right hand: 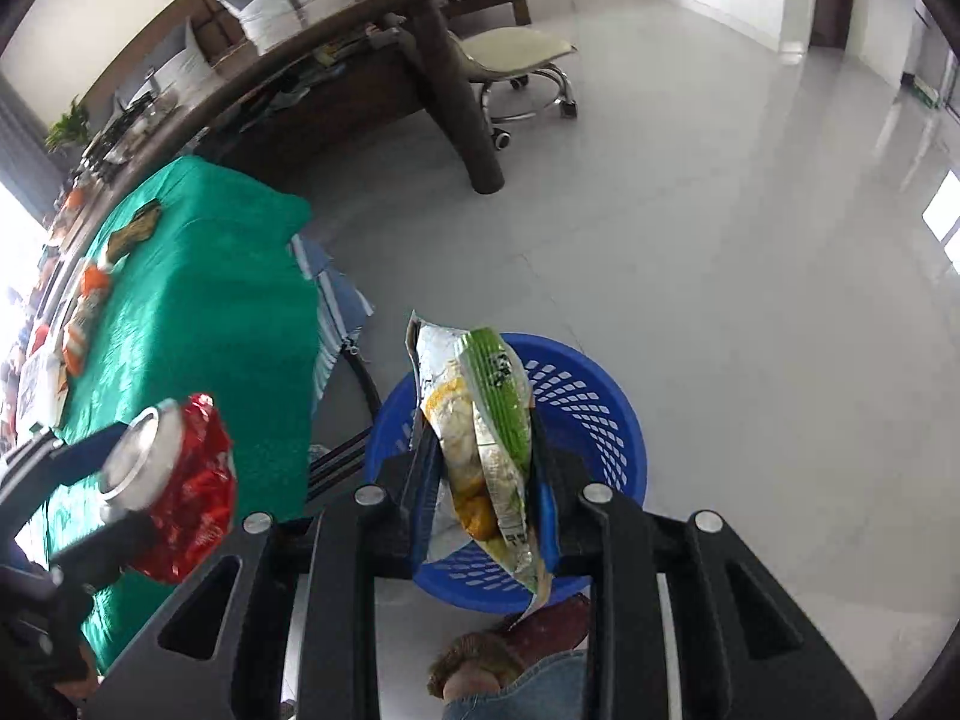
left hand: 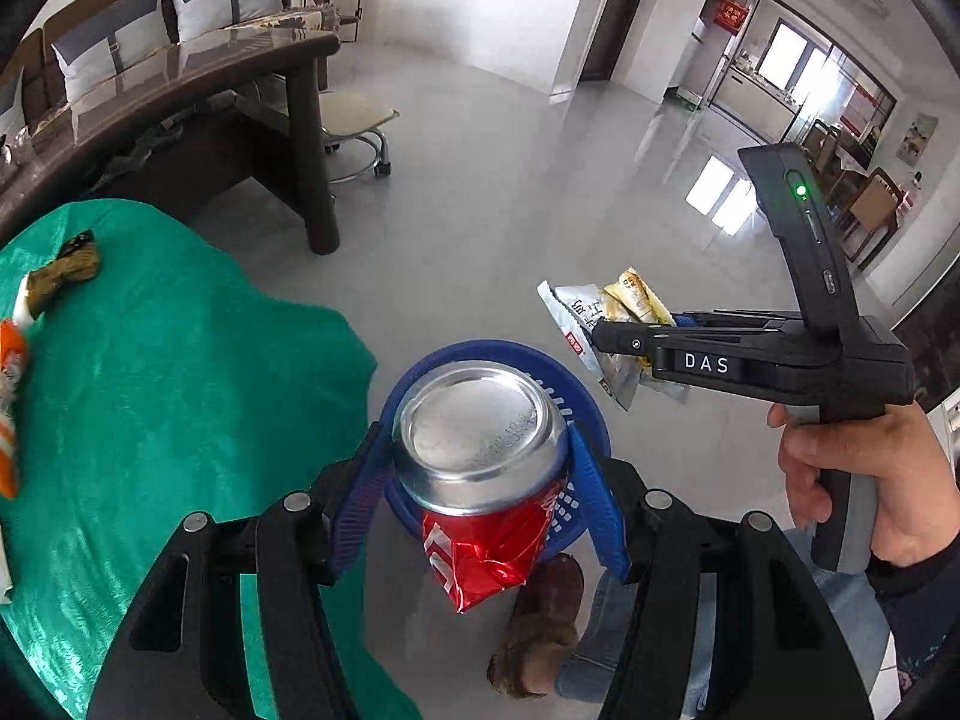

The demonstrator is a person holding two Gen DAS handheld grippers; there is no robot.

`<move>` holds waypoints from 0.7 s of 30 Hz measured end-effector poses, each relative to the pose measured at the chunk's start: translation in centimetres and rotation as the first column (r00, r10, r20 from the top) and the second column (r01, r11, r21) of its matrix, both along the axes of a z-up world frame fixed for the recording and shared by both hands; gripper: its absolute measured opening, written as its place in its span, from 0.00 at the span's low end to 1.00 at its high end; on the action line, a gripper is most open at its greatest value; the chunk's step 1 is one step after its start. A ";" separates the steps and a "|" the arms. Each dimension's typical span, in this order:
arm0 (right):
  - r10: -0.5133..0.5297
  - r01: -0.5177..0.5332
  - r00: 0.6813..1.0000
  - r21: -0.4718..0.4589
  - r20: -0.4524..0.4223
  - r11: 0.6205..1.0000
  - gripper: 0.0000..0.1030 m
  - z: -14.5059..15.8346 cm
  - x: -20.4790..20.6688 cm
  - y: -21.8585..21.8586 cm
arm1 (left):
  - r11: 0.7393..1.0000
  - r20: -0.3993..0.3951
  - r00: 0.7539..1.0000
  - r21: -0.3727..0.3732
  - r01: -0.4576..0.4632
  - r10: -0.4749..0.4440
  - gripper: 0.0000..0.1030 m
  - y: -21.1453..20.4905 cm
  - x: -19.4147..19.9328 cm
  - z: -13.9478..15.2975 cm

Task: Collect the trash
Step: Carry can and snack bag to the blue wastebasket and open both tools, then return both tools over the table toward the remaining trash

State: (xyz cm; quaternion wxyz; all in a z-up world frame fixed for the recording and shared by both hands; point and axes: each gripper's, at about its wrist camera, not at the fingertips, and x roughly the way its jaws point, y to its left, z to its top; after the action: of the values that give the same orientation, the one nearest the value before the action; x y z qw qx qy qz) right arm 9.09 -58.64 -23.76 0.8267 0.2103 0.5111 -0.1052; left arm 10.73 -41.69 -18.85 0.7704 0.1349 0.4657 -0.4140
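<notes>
The left gripper (left hand: 480,474) has its jaws clenched on a crushed red can (left hand: 486,480), silver base toward the camera, and it hangs right above the blue basket (left hand: 591,420) that stands on the grey floor (left hand: 510,210). The right gripper (right hand: 483,474) has its jaws pressed tight on a crinkled snack wrapper (right hand: 480,438), green and silver with yellow print, and that too hangs over the basket's open mouth. In the left wrist view the right gripper comes in from the right, held in a hand (left hand: 864,480), with the wrapper at its tip just right of the basket and a little beyond it.

So two pieces of trash are off the table (left hand: 180,390) and brought to the basket, but neither is dropped yet; both are gripped in the air. As far as its perforated wall and inside show, the basket looks empty, though much of it is hidden behind the can and wrapper.

More remains on the green cloth of the table to the left: a brown crumpled wrapper (left hand: 66,267) at the far side and orange-and-white packets (left hand: 12,414) nearer the left edge. By my reading the job is at an early stage, with the first drop pending and several pickups left.
</notes>
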 end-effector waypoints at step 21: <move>-0.129 0.126 0.977 0.029 0.172 0.992 0.77 0.9 -1.3 -3.1 | 0.993 0.126 0.989 -0.102 -0.058 0.071 0.95 -2.8 -0.3 -1.3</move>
State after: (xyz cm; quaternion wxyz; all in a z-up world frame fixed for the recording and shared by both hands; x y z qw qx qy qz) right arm 7.79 -61.76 -22.85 0.8576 0.2583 0.4237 -0.1351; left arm 10.38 -44.46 -20.14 0.8177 0.1082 0.3978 -0.4017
